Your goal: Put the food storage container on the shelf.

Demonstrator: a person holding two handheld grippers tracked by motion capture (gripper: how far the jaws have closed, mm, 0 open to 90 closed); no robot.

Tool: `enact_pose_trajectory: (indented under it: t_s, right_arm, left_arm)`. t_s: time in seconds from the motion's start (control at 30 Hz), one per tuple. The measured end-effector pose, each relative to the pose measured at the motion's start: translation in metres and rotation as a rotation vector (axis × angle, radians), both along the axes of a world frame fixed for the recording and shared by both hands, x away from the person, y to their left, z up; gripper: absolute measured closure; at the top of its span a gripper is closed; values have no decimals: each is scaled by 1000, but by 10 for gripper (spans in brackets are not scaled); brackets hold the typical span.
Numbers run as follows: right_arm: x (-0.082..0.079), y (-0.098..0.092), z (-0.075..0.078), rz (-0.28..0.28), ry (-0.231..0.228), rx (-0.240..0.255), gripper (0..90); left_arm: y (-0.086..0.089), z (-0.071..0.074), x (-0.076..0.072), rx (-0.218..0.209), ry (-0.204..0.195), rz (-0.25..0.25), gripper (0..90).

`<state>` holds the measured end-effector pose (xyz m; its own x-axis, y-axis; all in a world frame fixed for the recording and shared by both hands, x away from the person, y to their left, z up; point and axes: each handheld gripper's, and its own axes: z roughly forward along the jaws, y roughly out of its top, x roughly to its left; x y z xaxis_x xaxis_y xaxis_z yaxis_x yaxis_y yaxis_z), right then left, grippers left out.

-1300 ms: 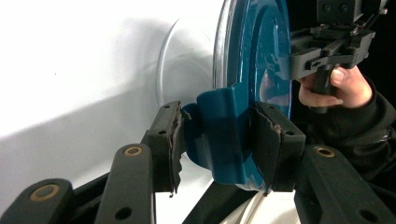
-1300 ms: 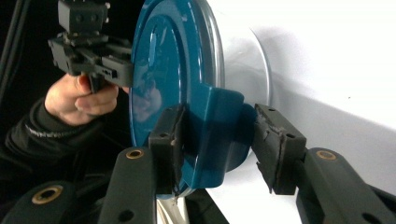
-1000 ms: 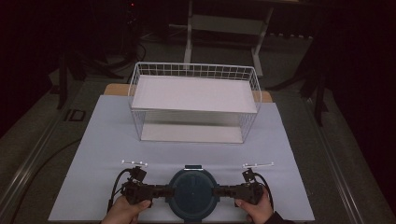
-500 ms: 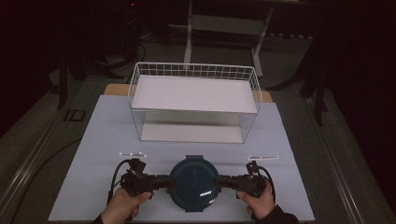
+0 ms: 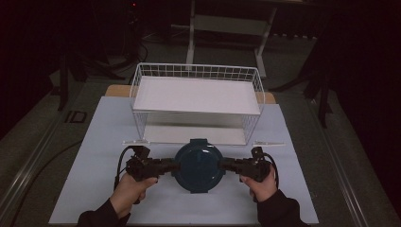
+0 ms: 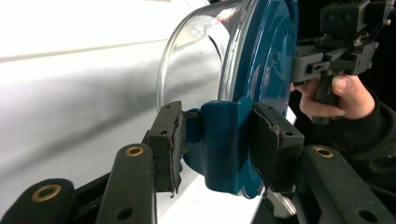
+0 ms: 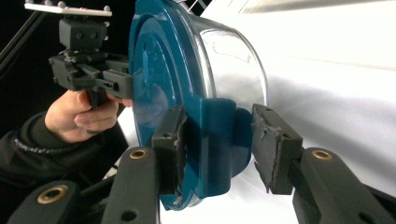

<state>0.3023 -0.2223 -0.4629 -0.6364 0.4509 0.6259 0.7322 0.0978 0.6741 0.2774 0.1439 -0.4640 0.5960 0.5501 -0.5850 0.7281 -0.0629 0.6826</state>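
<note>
A round clear container with a blue lid [image 5: 199, 163] sits lid-up at the near middle of the worktop [image 5: 99, 142], just near of the white wire basket [image 5: 196, 94]. Its side tabs point left and right. The left hand-held gripper [image 5: 171, 166] is clamped on the left tab [image 6: 219, 144]. The right hand-held gripper [image 5: 226, 165] straddles the right tab [image 7: 217, 140], one pad touching, the other just apart.
</note>
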Motion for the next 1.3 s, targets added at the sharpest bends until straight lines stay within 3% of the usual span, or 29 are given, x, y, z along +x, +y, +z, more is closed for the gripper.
enact_pose_trajectory:
  t_s: [0.27, 0.4, 0.57, 0.87, 1.2, 1.3]
  right_arm:
    - [25, -1, -12, -16, -14, -18, 566]
    - [37, -2, -20, -27, -13, -19, 565]
    - [50, -1, -24, -34, -57, -27, 565]
    - [72, 2, -31, -41, -90, -52, 564]
    - [90, 3, -39, -66, -79, -54, 561]
    - [93, 3, -42, -78, -68, -43, 561]
  left_arm:
    - [-3, -13, 28, 4, -12, 11, 557]
    - [-5, -19, 38, 16, -35, 23, 556]
    - [-5, -24, 51, 16, -82, 32, 555]
    - [-3, -37, 72, 15, -94, 39, 556]
    - [-6, -38, 88, 38, -97, 70, 555]
    - [-6, -39, 92, 27, -93, 76, 554]
